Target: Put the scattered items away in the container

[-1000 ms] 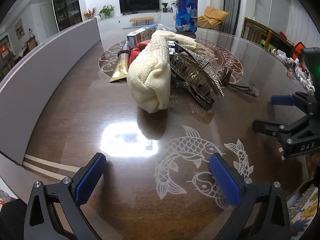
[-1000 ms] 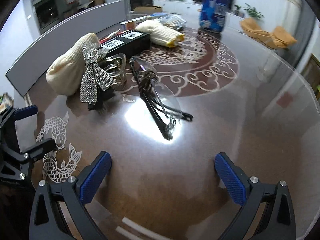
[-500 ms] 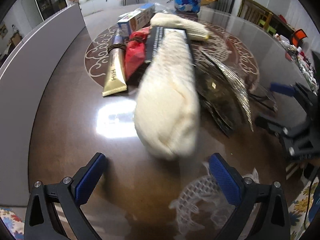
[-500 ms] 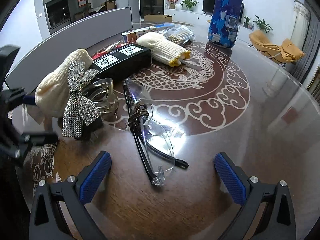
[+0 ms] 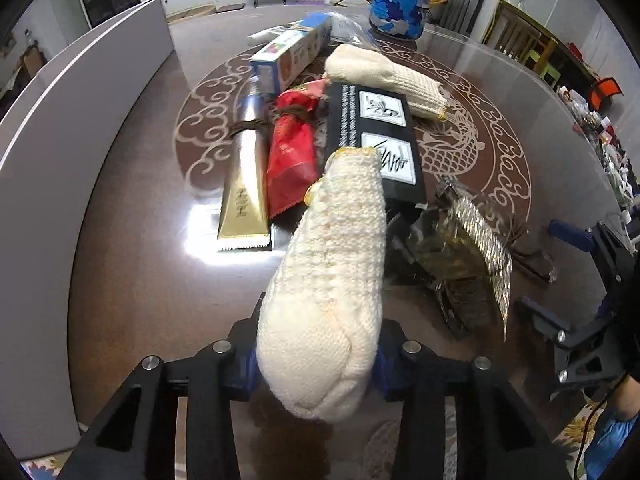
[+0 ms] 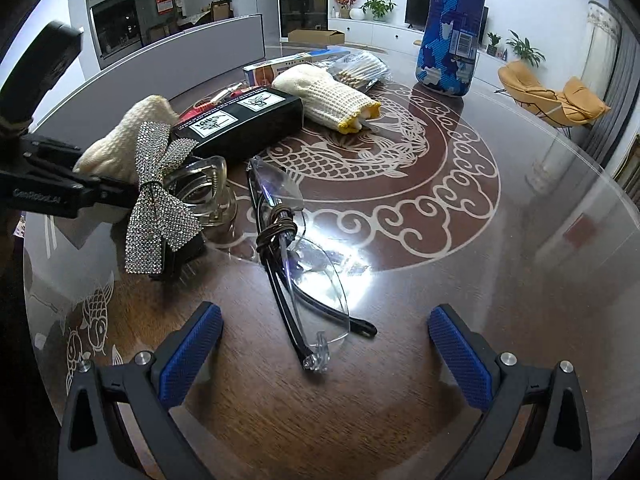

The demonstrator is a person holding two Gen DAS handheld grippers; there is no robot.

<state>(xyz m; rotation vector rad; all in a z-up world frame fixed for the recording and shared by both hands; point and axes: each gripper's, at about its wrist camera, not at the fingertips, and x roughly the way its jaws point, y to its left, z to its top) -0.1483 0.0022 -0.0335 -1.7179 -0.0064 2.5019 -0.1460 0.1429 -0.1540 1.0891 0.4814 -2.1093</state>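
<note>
To lift the cream knitted glove (image 5: 324, 300) cleanly, the pinch should seat firmly on its bunched near end before it is raised clear of the black rectangular box (image 5: 374, 140) and the rhinestone bow clip (image 6: 160, 200) beside it. The left gripper (image 5: 316, 364) is closing, its pads already squeezing that glove on the glass-topped round table (image 6: 480, 280). The right gripper (image 6: 324, 344) hangs spread and empty above the clear safety glasses (image 6: 304, 264).

The left gripper (image 6: 60, 196) reads "GenRobot.AI" on its side; the black box's (image 6: 244, 120) labels stay illegible.
</note>
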